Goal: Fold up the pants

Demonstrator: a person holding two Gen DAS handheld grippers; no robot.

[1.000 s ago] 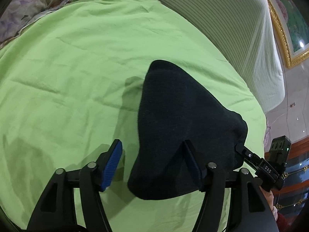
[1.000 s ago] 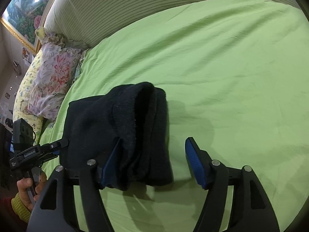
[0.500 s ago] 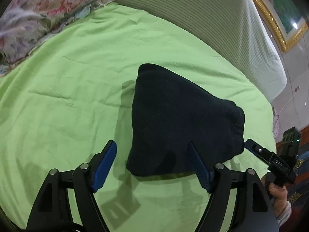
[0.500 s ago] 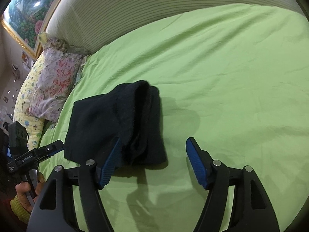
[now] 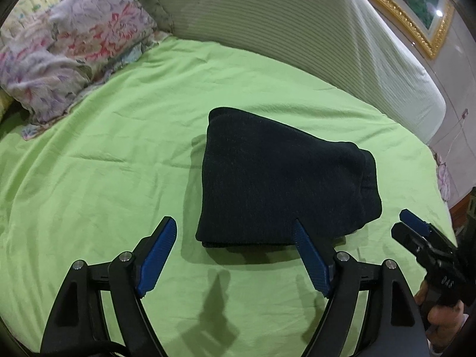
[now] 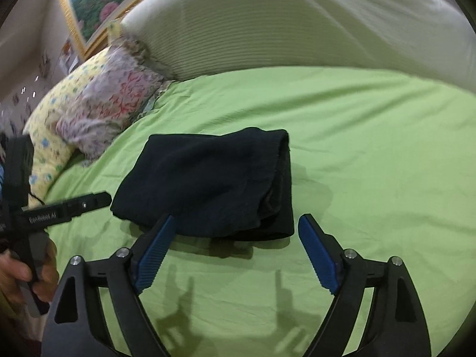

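Note:
The dark pants (image 5: 279,178) lie folded into a thick, compact bundle on the green bed sheet (image 5: 119,154). They also show in the right wrist view (image 6: 214,181), with the layered fold edges on the right side. My left gripper (image 5: 235,253) is open and empty, held just in front of the bundle's near edge. My right gripper (image 6: 235,250) is open and empty, also just short of the bundle. Neither touches the pants. The right gripper appears at the right edge of the left wrist view (image 5: 416,232); the left gripper appears at the left of the right wrist view (image 6: 74,205).
Floral pillows (image 5: 68,47) lie at the back left of the bed. A ribbed, cream headboard (image 5: 297,29) runs along the back. A gold-framed picture (image 6: 95,9) hangs on the wall above it. The green sheet (image 6: 372,163) stretches to the right of the pants.
Both grippers have pulled back from the folded pants and lifted away. One second ago each had a finger against the bundle; now both are apart from it, and more of the bed shows.

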